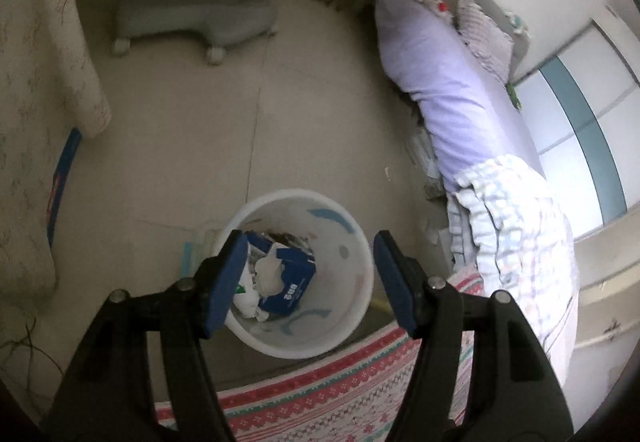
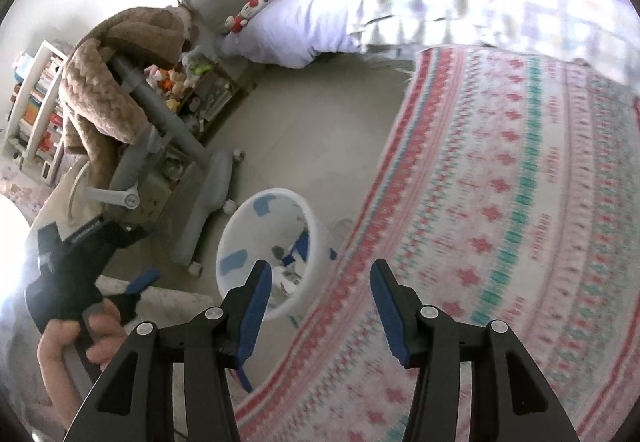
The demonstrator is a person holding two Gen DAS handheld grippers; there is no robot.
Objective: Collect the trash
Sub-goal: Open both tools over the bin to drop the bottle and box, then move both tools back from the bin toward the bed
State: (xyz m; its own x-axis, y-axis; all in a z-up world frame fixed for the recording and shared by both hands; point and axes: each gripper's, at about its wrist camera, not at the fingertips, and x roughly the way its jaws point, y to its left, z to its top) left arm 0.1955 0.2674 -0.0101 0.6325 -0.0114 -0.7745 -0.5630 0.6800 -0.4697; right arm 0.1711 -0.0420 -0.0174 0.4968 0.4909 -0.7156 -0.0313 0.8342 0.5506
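Grippers hang empty over a bedroom floor: the left gripper points steeply down with its blue pads spread wide and nothing between them, framing the white waste bin that stands on the floor tiles against the edge of a red-and-green patterned blanket. Inside the bin lie a blue tissue box and crumpled white paper; what sits deeper is hidden by the near pad and too dim to make out. The right gripper, angled downward, is parted and holds nothing; the bin is seen just past its left finger, the blanket smeared with blur on the other side. At the right camera's lower left a hand grips the other tool's handle, its arm cut off by the frame. Beyond stand a grey chair base and a lilac-sheeted bed, its far end washed out by window glare.
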